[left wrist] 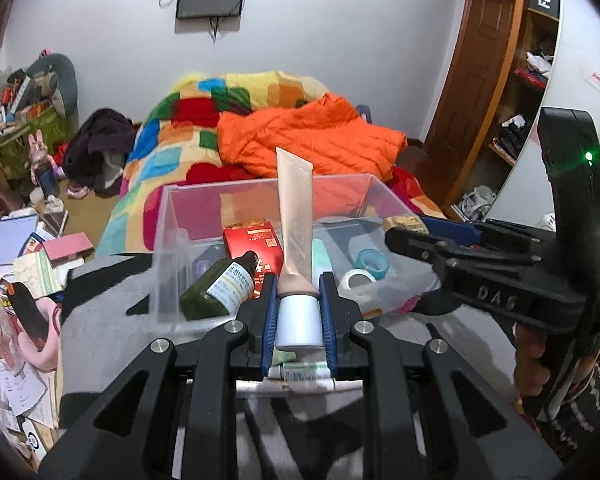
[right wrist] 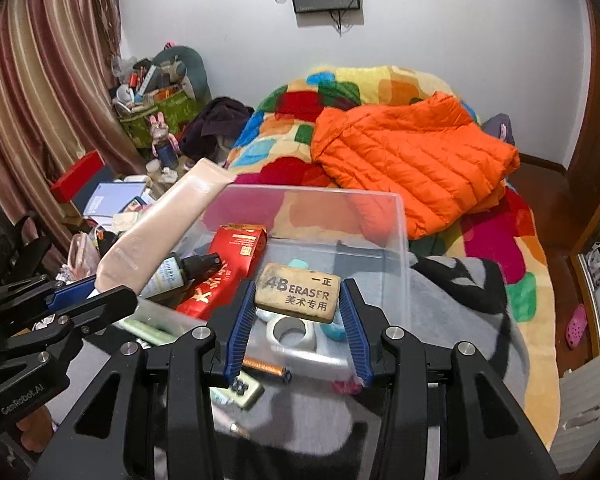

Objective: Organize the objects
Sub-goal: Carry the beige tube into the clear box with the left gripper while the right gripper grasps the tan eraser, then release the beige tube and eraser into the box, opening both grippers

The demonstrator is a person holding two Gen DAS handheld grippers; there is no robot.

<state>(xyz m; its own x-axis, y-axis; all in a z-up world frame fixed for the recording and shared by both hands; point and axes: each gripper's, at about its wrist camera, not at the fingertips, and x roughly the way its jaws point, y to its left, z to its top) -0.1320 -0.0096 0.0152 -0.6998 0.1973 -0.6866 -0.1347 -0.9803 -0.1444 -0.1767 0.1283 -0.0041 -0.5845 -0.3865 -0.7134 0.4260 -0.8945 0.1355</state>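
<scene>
My left gripper (left wrist: 299,284) is shut on a beige cosmetic tube (left wrist: 296,216) by its white cap (left wrist: 299,322), the tube standing upright over the near edge of a clear plastic bin (left wrist: 172,208). My right gripper (right wrist: 298,294) is shut on a tan 4B eraser (right wrist: 296,292), held above the bin (right wrist: 396,216). Inside the bin lie a red box (left wrist: 256,242), a dark green bottle (left wrist: 216,292), a white tape roll (left wrist: 356,279) and a blue tape roll (left wrist: 372,261). The right gripper (left wrist: 404,232) shows at the right of the left wrist view, the tube (right wrist: 160,228) at the left of the right wrist view.
The bin sits on a grey and black cloth (left wrist: 100,312) on a bed with a colourful blanket (left wrist: 168,140) and an orange jacket (right wrist: 412,160). Small items (right wrist: 240,390) lie on the cloth before the bin. Cluttered papers and boxes (left wrist: 28,256) fill the left.
</scene>
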